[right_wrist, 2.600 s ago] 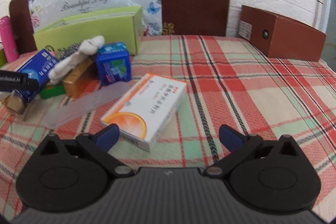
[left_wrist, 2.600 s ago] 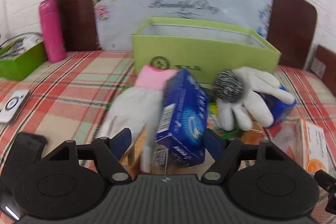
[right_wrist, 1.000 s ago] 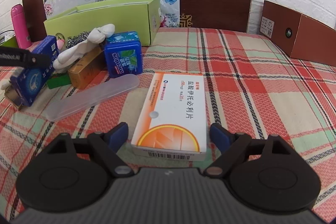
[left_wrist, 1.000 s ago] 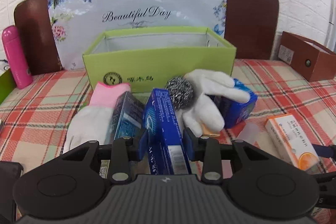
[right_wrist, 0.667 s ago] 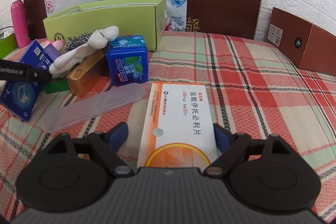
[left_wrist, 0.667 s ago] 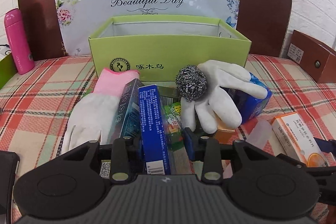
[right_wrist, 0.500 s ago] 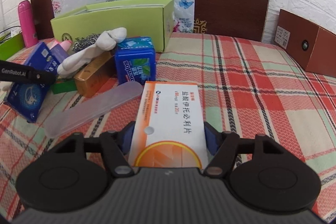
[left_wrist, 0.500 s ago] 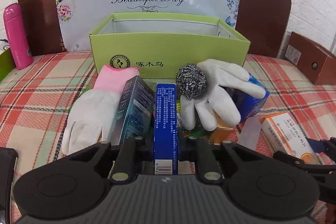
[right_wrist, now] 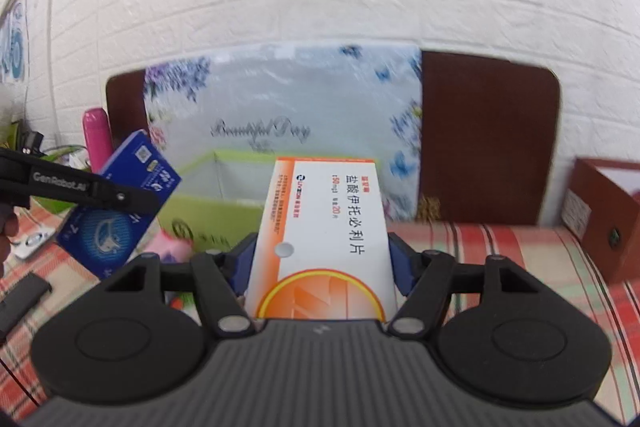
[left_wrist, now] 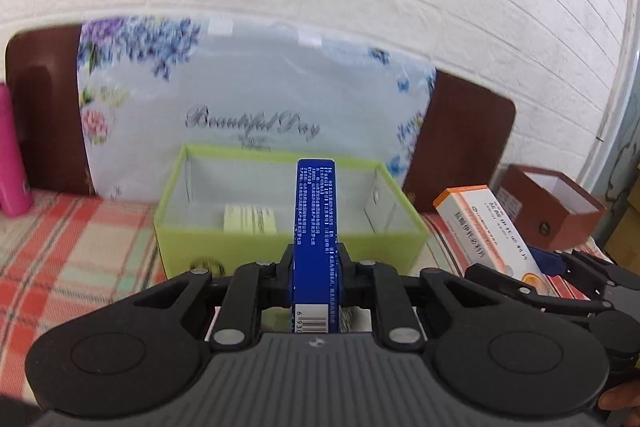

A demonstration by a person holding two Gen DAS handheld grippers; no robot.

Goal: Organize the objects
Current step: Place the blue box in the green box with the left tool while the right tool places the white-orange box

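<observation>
My left gripper (left_wrist: 315, 259) is shut on a narrow blue box (left_wrist: 315, 211), held edge-on in the air in front of the open green box (left_wrist: 288, 247). A pale yellow pad (left_wrist: 249, 219) lies inside the green box. My right gripper (right_wrist: 322, 259) is shut on a white and orange medicine box (right_wrist: 326, 227), lifted off the table. In the right wrist view the blue box (right_wrist: 120, 211) and the left gripper's finger (right_wrist: 80, 189) hang at the left, before the green box (right_wrist: 216, 211). In the left wrist view the medicine box (left_wrist: 486, 227) shows at the right.
A flowered "Beautiful Day" panel (left_wrist: 256, 115) and a brown headboard (right_wrist: 488, 139) stand behind the green box. A pink bottle (right_wrist: 96, 139) is at the far left, an open brown box (left_wrist: 556, 207) at the right. A pink-cuffed glove (right_wrist: 172, 247) lies on the plaid cloth (right_wrist: 500, 247).
Both grippers closed on their boxes and lifted them off the table: the left with the blue box, the right with the medicine box. The pile of gloves and scourer dropped out of view.
</observation>
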